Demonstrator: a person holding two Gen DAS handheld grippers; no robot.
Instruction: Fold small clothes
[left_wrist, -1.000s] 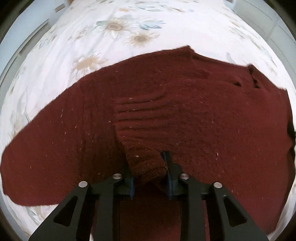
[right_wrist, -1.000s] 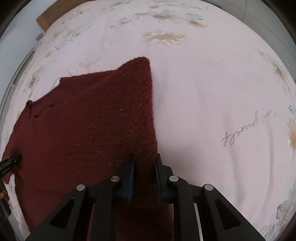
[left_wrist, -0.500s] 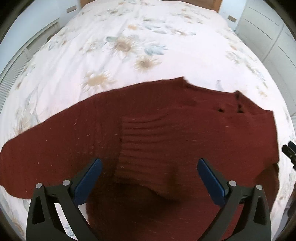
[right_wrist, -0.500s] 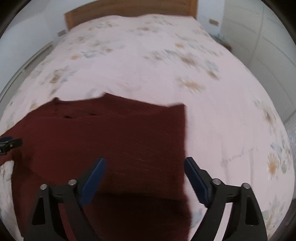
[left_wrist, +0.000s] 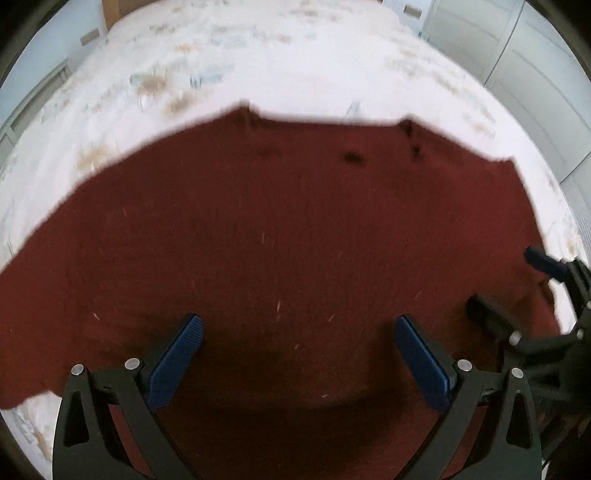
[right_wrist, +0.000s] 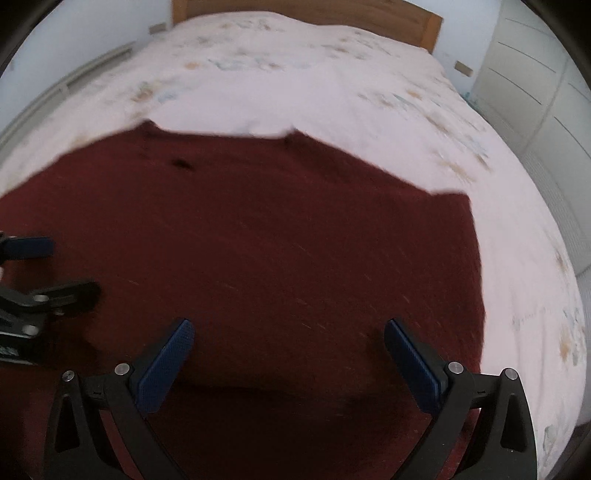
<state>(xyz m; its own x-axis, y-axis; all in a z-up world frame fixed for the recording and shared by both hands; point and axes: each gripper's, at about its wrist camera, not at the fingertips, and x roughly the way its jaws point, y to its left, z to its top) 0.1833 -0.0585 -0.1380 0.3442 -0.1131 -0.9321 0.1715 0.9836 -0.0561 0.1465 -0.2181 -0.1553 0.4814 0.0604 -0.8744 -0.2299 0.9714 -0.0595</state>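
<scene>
Grippers, two in number: left gripper (left_wrist: 299, 354), fingers spread wide and grasping nothing, two blue pads (left_wrist: 175, 363) facing each other over dark red knit; right gripper (right_wrist: 288, 354), likewise spread wide and empty, also with two blue pads (right_wrist: 164, 363). Each gripper appears at the edge of the other's view, the right one at the right margin of the left wrist view, the left one at the left margin of the right wrist view; the two sit side by side near the garment's near edge. Garment, one: a dark red knitted sweater (left_wrist: 280, 236), lying spread flat on the bed, neckline turned away from the grippers, a few dark marks or small holes near the neckline, pale lint flecks across the knit. Whether either gripper touches the fabric cannot be told. Bed, one: a white cover with faded floral print (right_wrist: 295, 81), blurred in both views. Headboard, one: wooden (right_wrist: 369, 14), at the far end. Wardrobe, one: white panelled doors (right_wrist: 535, 85), to the right of the bed.
</scene>
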